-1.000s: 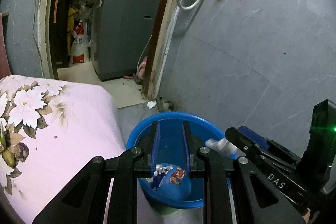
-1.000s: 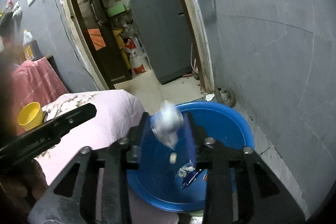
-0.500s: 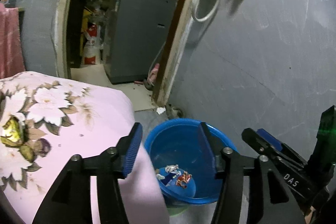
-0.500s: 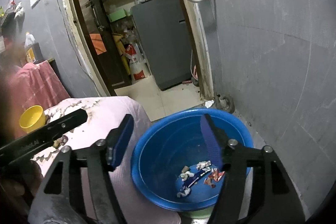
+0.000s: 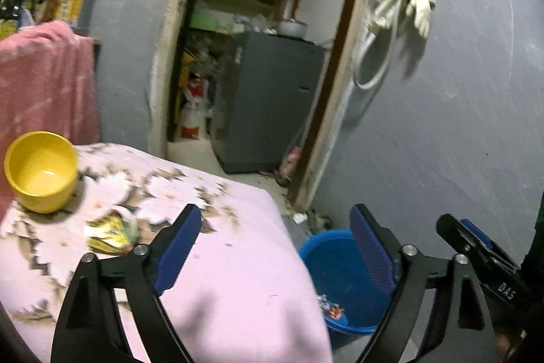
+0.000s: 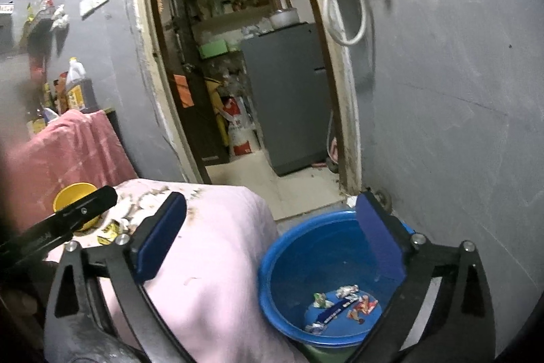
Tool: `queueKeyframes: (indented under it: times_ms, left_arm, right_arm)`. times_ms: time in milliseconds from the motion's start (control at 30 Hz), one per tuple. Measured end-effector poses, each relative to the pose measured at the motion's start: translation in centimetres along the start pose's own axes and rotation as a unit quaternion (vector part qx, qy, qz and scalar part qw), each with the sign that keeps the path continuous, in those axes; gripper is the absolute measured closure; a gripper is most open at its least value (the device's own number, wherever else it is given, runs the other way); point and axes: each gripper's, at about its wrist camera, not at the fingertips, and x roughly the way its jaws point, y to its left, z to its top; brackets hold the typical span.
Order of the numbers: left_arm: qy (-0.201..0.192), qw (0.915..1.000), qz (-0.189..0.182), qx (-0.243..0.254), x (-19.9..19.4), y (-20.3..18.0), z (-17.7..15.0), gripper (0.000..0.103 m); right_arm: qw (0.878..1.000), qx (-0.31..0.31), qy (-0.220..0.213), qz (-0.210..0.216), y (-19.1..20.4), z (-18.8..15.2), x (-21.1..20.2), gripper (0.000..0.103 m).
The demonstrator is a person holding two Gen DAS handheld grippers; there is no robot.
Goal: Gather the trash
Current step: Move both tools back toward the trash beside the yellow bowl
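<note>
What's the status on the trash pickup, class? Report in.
Left gripper and right gripper opening, nothing between jaws. Wrappers in blue basin. Yellow wrapper left on pink cloth by yellow bowl. Nothing blocking.

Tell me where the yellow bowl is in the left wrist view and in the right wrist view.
Left wrist: yellow bowl at far left, on the flowered pink cloth.
Right wrist: same bowl at lower left, partly hidden behind the other black tool.
Shared landmark: the blue basin on the floor.
</note>
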Motion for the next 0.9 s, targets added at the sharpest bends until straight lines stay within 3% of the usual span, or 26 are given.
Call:
queueKeyframes:
  times_ms: [67,167,500,900]
  left_arm:
    - [-0.014,0.9998,0.015,-0.002,-1.2,0.8,0.2,0.006]
    - [-0.034,0.9986,0.040,-0.002,-3.0,2.2,0.4,0.003]
    - [-0.073,0.9928,0.094,-0.006,-8.3,6.6,0.0,0.003]
    - [-0.099,0.9812,0.165,0.016,-11.8,10.8,-1.7,0.002]
  right_arm:
    - [1.000,-0.003,-0.007,0.004,1.0,0.2,-0.4,0.000]
    - [1.000,-0.009,-0.018,0.010,2.8,0.3,-1.0,0.000]
    - [0.996,-0.045,-0.064,0.046,8.9,0.5,-2.8,0.000]
    - [0.988,-0.090,-0.075,0.098,15.6,-1.1,-1.8,0.000]
